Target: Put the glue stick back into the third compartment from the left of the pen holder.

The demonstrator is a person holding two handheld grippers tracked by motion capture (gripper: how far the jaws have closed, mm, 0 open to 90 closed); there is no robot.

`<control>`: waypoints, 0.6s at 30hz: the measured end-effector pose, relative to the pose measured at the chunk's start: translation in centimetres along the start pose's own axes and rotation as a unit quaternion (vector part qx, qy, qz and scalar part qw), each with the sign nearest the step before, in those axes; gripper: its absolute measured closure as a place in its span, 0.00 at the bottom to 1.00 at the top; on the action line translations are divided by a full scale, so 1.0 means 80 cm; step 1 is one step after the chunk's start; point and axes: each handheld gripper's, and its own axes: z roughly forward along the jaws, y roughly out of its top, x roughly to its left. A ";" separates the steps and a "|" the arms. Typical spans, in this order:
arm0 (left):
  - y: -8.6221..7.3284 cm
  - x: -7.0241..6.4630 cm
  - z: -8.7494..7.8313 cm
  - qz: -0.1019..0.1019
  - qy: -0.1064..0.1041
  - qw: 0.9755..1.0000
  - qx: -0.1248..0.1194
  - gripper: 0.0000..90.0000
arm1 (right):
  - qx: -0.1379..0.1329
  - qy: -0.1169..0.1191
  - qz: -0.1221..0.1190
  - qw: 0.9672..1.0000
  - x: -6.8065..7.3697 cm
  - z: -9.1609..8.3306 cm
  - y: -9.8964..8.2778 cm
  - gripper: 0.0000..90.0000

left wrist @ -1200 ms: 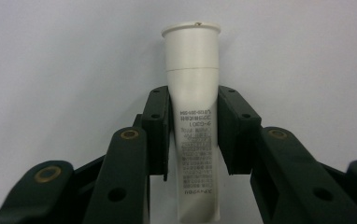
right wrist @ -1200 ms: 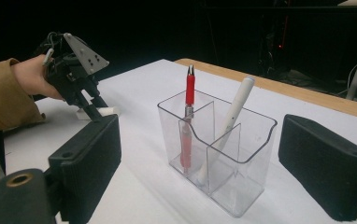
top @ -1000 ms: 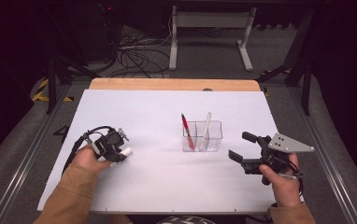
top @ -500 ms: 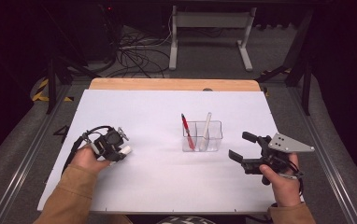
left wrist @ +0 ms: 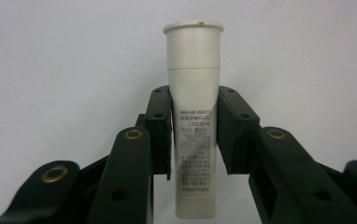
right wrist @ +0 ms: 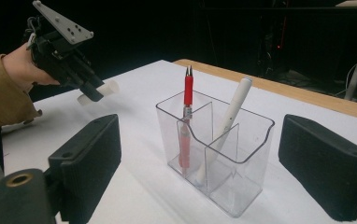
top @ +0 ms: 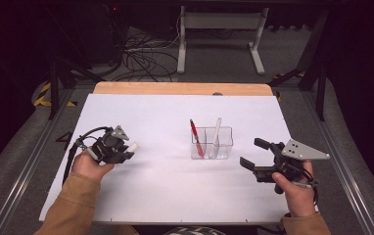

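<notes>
My left gripper (top: 128, 150) sits at the left of the white table, shut on a white marker (top: 132, 146) with small print on its barrel. In the left gripper view the pads (left wrist: 160, 126) press both sides of the marker (left wrist: 193, 70), whose capped end points past the jaws. The left gripper (right wrist: 90, 88) and marker (right wrist: 103, 90) hang just above the table. A clear divided holder (top: 226, 142) stands mid-table with a red pen (top: 196, 137) and a white pen (top: 216, 132) upright in it. My right gripper (top: 252, 153) rests open to its right, facing the holder (right wrist: 251, 154).
White paper (top: 165, 186) covers the table, with a wooden strip (top: 175, 88) along the far edge. Metal rails run down both sides. Cables and a white stand leg (top: 181, 44) lie on the floor beyond the table.
My left gripper has lifted slightly with the white marker still in its jaws. The right gripper and the holder have stayed put.
</notes>
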 end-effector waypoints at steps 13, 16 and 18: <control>-0.003 0.002 -0.027 -0.017 -0.016 0.993 -0.117 0.77 | 0.001 0.000 0.000 1.000 0.000 0.001 0.000 0.15; -0.004 0.003 -0.032 -0.018 -0.020 0.989 -0.143 0.77 | 0.002 0.000 0.000 1.000 0.000 0.001 -0.001 0.15; -0.005 0.002 -0.034 -0.021 -0.021 0.987 -0.159 0.77 | 0.002 0.000 0.000 1.000 0.000 0.001 -0.001 0.15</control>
